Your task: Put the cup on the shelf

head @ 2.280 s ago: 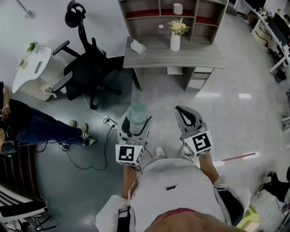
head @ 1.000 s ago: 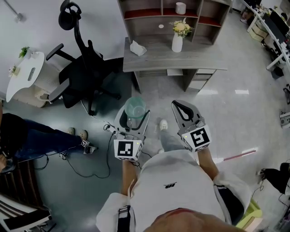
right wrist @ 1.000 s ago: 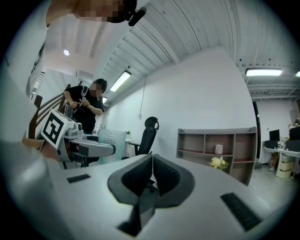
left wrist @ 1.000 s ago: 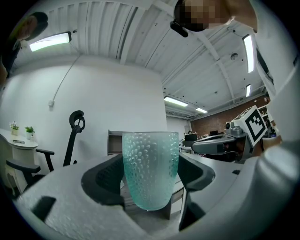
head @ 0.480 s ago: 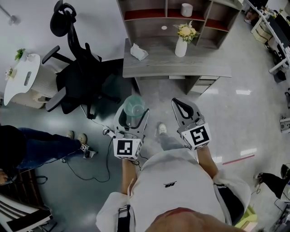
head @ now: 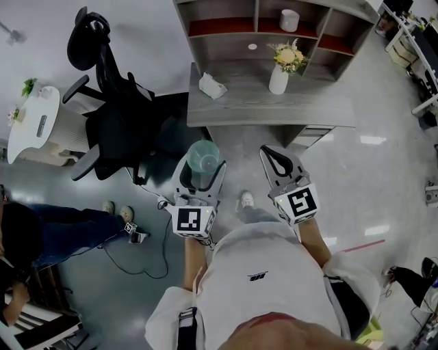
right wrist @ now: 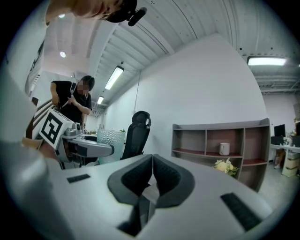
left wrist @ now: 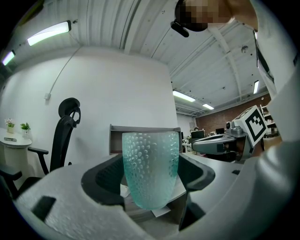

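Observation:
A pale green dimpled glass cup point(left wrist: 151, 168) stands upright between the jaws of my left gripper point(head: 202, 164), which is shut on it; the cup point(head: 204, 157) shows in the head view above the floor, short of the desk, and in the right gripper view as cup point(right wrist: 110, 139) at the left. My right gripper point(head: 276, 158) is shut with nothing in it, its jaws pressed together point(right wrist: 151, 180). The wooden shelf point(head: 233, 26) rises at the back of the desk point(head: 239, 106); in the right gripper view the shelf point(right wrist: 197, 140) is ahead on the right.
On the desk stand a white vase of flowers point(head: 280, 74) and a crumpled tissue point(head: 212, 85). A white mug point(head: 289, 20) sits in a shelf compartment. A black office chair point(head: 113, 116) stands left of the desk. A seated person's legs point(head: 61, 229) and cables lie at left.
I have walked closer to the desk and shelf; both grippers kept their pose, the left still holding the cup. The seated person at the left has slid further toward the frame's edge.

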Available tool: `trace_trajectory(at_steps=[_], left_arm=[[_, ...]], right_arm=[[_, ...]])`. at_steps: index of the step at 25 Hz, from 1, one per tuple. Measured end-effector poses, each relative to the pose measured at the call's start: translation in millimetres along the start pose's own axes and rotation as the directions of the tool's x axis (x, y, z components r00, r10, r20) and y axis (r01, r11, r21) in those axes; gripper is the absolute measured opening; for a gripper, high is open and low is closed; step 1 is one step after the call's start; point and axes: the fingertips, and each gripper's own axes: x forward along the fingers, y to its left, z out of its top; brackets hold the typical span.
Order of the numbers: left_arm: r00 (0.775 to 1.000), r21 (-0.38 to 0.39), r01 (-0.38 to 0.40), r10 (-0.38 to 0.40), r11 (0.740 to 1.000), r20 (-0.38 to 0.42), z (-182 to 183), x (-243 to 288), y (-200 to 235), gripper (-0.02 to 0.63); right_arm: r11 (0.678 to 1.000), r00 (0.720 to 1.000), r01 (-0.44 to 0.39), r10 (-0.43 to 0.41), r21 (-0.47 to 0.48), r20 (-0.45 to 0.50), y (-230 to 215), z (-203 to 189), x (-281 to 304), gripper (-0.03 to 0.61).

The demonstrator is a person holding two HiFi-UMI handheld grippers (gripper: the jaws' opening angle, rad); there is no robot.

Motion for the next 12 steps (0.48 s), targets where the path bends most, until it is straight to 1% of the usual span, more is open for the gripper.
trace_trajectory(at_steps=[8, 12], left_arm=[[1.0, 0.008, 0.001, -0.001, 1.0, -0.009, 1.5, 39.4, 10.7, 0.354], [1.0, 0.01, -0.002, 0.003, 1.0, -0.011, 1.2, 57.0, 16.6, 0.354]], right_arm=[[1.0, 1.0, -0.008, 0.008, 0.012, -0.005, -28.2, -1.7, 26.9, 0.028], [1.0, 1.0, -0.017, 0.017, 0.001, 0.001, -41.7, -3.8, 40.9, 0.028]])
